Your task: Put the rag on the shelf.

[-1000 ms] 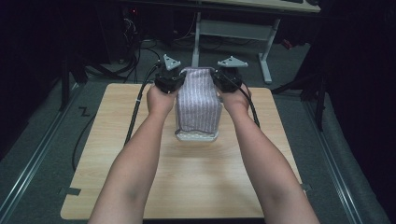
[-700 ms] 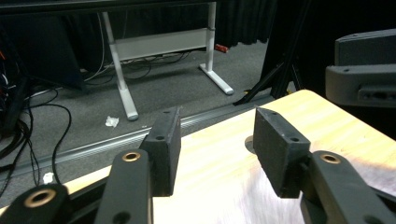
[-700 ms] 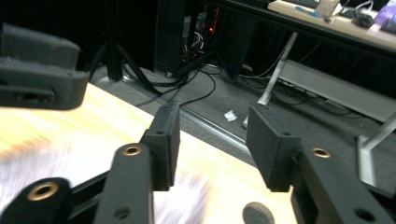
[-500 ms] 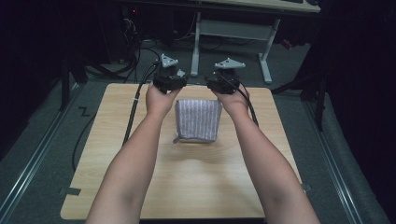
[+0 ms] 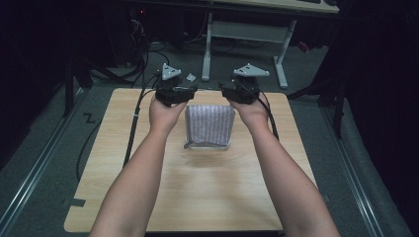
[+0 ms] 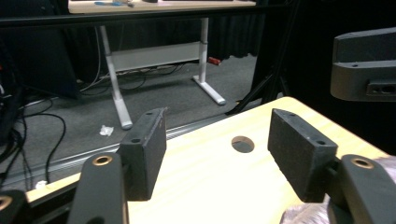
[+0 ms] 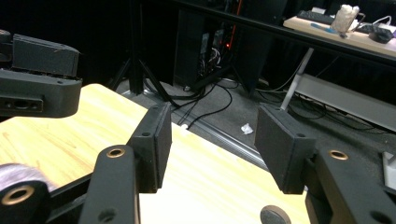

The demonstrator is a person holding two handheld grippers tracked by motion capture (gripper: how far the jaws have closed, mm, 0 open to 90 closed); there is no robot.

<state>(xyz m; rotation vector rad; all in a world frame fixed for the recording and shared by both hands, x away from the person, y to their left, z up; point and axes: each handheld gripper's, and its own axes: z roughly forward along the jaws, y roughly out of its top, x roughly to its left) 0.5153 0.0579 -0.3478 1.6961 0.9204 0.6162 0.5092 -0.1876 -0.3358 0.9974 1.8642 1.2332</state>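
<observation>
A grey striped cloth (image 5: 209, 126) lies folded in a rough square on the wooden table (image 5: 197, 192), just past its middle. My left gripper (image 5: 174, 90) hovers at the cloth's far left corner and my right gripper (image 5: 242, 89) at its far right corner. Both sets of jaws have just been opening and have nothing between them. In the left gripper view, the left gripper (image 6: 217, 135) stands wide over bare wood, with a bit of cloth (image 6: 303, 215) at the lower right. In the right gripper view, the right gripper (image 7: 212, 130) is equally wide, with the cloth (image 7: 18, 173) at the lower left.
The table's far edge lies just beyond both grippers, with a round hole (image 6: 243, 143) near it. Behind it are grey carpet, loose cables (image 5: 143, 54) and a white desk frame (image 5: 247, 32). Black cables trail from each gripper across the table.
A second ago both grippers were shut on the cloth's far edge, which stretched longer. The jaws have opened, the edge has dropped, and the cloth now lies as a shorter folded square.
</observation>
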